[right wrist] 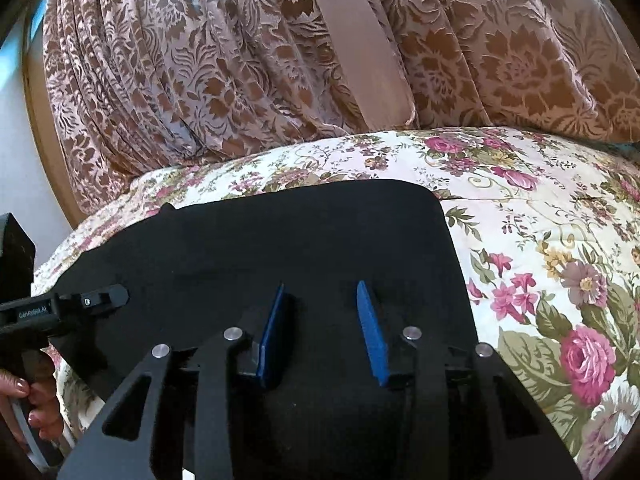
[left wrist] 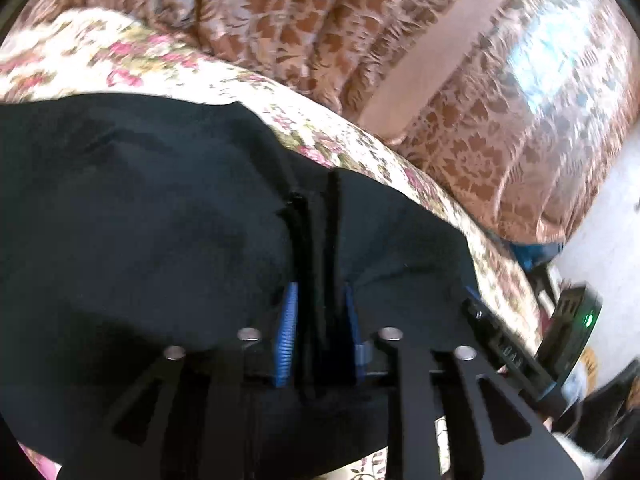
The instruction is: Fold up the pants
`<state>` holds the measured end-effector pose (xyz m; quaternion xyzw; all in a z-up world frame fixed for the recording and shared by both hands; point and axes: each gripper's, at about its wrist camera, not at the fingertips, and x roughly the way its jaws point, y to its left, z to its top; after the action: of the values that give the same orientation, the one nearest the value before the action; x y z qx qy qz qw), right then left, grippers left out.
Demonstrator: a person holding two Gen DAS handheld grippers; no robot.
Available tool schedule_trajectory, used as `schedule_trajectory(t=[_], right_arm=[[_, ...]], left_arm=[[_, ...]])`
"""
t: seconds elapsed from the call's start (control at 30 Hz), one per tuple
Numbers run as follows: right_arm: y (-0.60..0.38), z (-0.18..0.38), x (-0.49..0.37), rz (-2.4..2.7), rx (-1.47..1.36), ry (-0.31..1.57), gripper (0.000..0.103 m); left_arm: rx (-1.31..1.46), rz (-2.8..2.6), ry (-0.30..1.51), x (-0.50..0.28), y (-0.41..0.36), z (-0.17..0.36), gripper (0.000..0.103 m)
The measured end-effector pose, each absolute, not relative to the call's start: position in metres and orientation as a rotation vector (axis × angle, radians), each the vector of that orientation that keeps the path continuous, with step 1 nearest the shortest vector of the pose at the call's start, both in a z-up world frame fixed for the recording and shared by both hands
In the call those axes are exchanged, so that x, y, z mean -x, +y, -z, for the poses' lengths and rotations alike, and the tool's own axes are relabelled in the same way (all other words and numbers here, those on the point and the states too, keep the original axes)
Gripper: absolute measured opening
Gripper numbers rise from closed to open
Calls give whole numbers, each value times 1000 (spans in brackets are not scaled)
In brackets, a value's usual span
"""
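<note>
At 9 o'clock in our right view a hand (right wrist: pixel 24 404) grips the left gripper (right wrist: pixel 116 294). In its own view its 2 jaws stand narrow, with a ridge of the black pants (left wrist: pixel 140 208) between them. The pants lie on the floral quilt (right wrist: pixel 540 240). At 6 o'clock our right gripper (right wrist: pixel 322 292) hangs over them, jaws apart, pinching nothing.

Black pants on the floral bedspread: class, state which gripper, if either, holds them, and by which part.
The left gripper pinches a raised fold of the black pants near their edge. The right gripper holds nothing.
</note>
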<state>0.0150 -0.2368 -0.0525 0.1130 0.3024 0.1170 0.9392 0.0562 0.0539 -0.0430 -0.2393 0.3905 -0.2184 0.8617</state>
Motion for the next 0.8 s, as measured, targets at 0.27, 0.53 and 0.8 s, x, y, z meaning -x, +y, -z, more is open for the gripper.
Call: schedule_trajectory(t=[0.27,0.53,0.8], right_arm=[[-237,54,-11,-255,-233,582,41],[-236,54,-9,-267,-229,568,45],[-235,54,-7,-274,-225,559,48]], left_arm=[[553,322,740,-37,109,27,58],[588,123,647,-13,174,25,72],[642,-14,609,8,219,32,74]])
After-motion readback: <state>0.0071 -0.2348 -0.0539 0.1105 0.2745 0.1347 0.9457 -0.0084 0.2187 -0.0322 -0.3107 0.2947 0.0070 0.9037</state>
